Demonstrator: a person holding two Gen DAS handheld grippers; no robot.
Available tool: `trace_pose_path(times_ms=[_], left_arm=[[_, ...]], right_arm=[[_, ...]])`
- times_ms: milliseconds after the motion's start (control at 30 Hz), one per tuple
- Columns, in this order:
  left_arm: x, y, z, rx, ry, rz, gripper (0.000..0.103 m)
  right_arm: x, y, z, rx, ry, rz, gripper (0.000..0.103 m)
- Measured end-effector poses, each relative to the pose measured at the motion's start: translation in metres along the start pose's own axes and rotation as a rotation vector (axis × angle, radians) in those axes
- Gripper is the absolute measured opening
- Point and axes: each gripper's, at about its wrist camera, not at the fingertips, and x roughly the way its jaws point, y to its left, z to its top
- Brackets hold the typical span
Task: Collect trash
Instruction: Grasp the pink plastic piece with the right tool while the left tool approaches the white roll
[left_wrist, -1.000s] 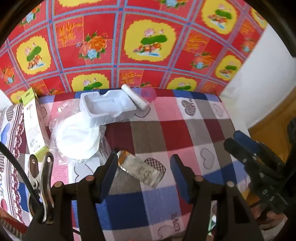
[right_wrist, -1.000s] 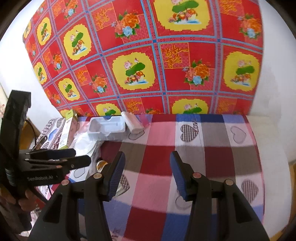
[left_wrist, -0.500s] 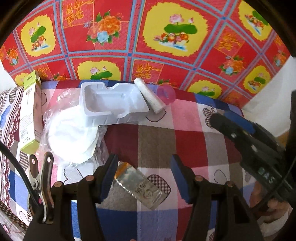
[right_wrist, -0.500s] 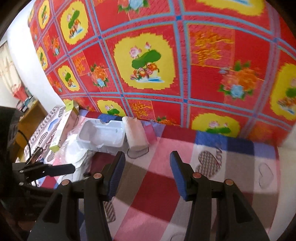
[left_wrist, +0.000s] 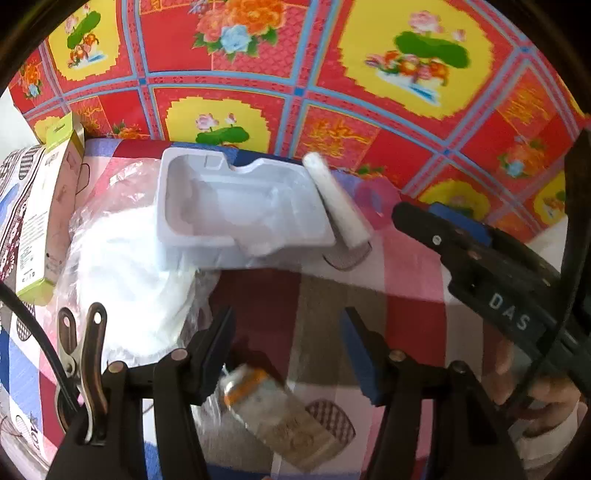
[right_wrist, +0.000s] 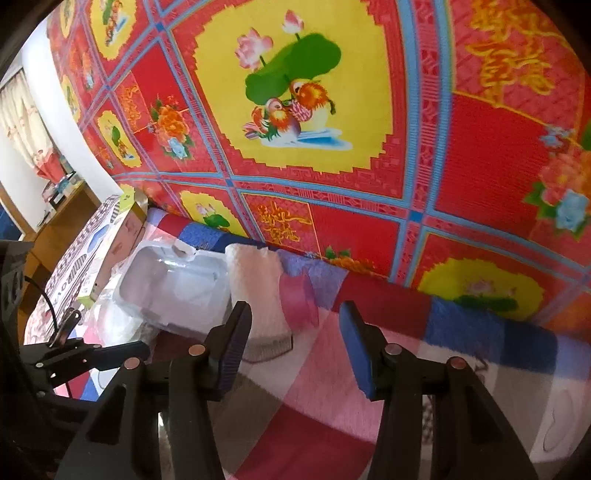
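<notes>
Inspector A: Left tongs (left_wrist: 288, 350) spread, nothing between the blue pads. A crinkled foil wrapper (left_wrist: 280, 417) lies flat on the checked fleece blanket (left_wrist: 369, 280), just below them.

Inspector B: Right tongs (right_wrist: 295, 339) also spread and empty. Ahead of them, a white ribbed paper roll (right_wrist: 258, 291) leans against a moulded white plastic tray (right_wrist: 173, 280).

Inspector A: Beside the tray, a clear bag of round white discs (left_wrist: 125, 266) and a tall cardboard carton (left_wrist: 44, 218).
</notes>
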Motion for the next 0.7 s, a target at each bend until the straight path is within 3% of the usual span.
trace_pose_path(times_ms=[267, 367, 467, 700], left_arm=[[0.017, 0.009, 0.017, -0.016, -0.010, 0.017, 0.062], [0.022, 0.013, 0.024, -0.022, -0.012, 0.026, 0.062], [0.026, 0.018, 0.032, -0.028, -0.020, 0.041, 0.062], [0.031, 0.030, 0.048, -0.029, -0.037, 0.073, 0.062]], right_arm=[[0.017, -0.002, 0.007, 0.019, 0.027, 0.046, 0.051], [0.021, 0.000, 0.009, 0.015, 0.031, 0.060, 0.040], [0.024, 0.002, 0.009, 0.011, 0.027, 0.062, 0.020], [0.004, 0.001, 0.007, 0.014, -0.014, 0.058, 0.018]])
